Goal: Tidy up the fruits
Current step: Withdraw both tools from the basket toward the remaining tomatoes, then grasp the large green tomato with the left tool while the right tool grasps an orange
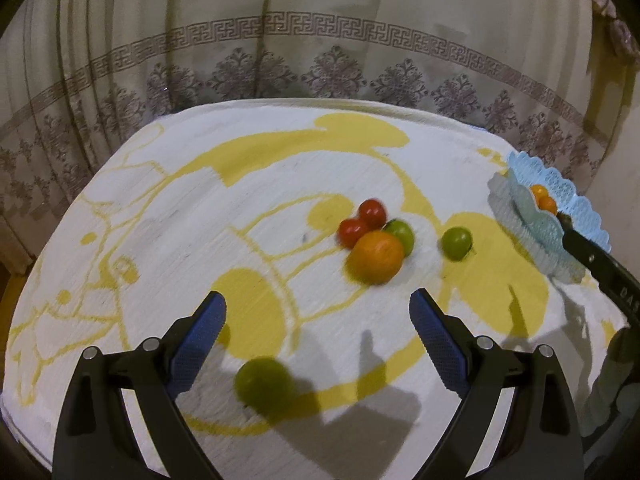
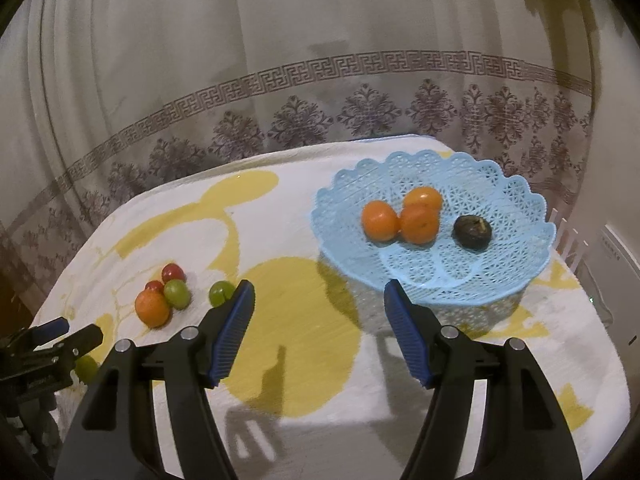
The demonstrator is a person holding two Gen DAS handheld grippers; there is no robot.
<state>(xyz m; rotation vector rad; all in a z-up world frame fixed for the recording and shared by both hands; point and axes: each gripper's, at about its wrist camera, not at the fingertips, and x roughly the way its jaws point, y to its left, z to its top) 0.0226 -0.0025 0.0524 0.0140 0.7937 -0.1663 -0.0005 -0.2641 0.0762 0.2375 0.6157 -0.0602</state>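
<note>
Both grippers, left and right, have fingers spread wide, holding nothing. Basket holds three oranges; the dark fruit is hard to identify. Nearest green fruit is blurred, half in shadow on the tabletop.

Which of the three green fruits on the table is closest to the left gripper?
The green fruit lying alone just before the open left gripper; the other two sit farther off, beside the orange.

The left gripper hovers with its blue-padded fingers spread wide and empty; the right gripper is likewise wide apart, holding nothing.
</note>
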